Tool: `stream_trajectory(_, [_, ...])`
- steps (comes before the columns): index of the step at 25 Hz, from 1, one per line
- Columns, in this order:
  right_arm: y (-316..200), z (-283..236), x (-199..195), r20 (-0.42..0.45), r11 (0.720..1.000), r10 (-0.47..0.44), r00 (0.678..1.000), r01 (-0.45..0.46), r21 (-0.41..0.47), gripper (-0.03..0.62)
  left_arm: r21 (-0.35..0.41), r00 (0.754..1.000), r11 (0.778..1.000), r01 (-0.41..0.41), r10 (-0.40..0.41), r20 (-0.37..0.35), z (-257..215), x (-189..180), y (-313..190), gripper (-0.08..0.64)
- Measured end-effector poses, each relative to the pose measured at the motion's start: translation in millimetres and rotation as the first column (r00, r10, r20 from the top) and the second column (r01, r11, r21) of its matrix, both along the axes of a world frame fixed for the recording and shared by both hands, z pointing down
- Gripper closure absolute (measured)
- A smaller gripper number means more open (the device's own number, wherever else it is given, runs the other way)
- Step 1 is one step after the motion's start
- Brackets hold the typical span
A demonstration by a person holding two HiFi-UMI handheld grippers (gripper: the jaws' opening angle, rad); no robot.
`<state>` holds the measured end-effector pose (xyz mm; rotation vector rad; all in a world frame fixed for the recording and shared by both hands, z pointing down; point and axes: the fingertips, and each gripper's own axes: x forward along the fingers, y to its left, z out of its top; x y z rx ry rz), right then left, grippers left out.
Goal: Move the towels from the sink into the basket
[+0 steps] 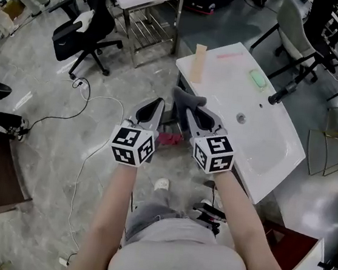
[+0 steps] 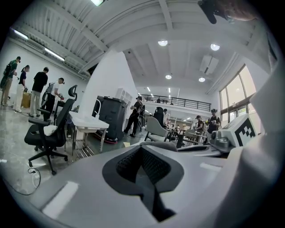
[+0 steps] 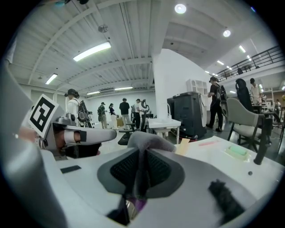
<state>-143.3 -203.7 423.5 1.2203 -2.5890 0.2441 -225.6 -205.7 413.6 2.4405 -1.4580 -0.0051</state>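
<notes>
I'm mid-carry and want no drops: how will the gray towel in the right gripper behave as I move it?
Likely floppy: the gray towel bunches and folds over the closed jaws of the right gripper. Probably light, since a thin pinch holds it. It may slip, as only a small fold sits between the pads.

Nothing here I can actually read, no words, brands or numbers anywhere. The closest thing is the black-and-white square marker patterns on the left gripper's cube (image 1: 132, 146) and the right gripper's cube (image 1: 214, 153), and those are just coded blocks, not letters or digits.
</notes>
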Motion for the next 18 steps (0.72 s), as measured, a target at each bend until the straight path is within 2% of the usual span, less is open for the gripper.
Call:
stream_trajectory(8, [-2, 41, -17, -0.006, 0.996, -0.016, 1.000, 0.016, -0.082, 0.535, -0.078, 1.000, 0.997, 0.016, -0.015, 0.007, 43, -16, -3, 0.557])
stream_trajectory(18, [-9, 93, -36, -0.012, 0.985, -0.048, 0.999, 0.045, -0.165, 0.535, -0.137, 0.999, 0.990, 0.035, -0.032, 0.026, 90, -31, -10, 0.557])
